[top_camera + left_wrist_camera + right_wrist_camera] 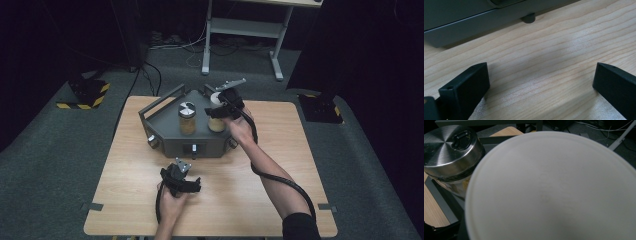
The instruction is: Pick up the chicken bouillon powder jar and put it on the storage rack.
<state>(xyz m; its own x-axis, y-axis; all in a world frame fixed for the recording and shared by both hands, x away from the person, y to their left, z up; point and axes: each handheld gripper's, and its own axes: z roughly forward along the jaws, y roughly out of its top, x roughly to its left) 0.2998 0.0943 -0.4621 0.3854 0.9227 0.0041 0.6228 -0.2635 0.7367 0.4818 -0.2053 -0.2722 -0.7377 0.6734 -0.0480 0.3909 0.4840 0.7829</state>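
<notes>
White-lidded jar beside tray rim

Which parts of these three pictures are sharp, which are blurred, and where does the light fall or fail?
High view: the wooden table is evenly lit, the room beyond it nearly black. Left gripper view: wood grain sharp, a soft pale sheen mid-frame, the near jaws slightly soft. Right gripper view: the white lid is too close and blurred; the steel lid is sharper, with streaked glare.

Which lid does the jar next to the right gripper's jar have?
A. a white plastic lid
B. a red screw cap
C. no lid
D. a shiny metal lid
D: the neighbouring jar carries a brushed metal lid, while the right gripper is at the white-lidded jar.
</notes>
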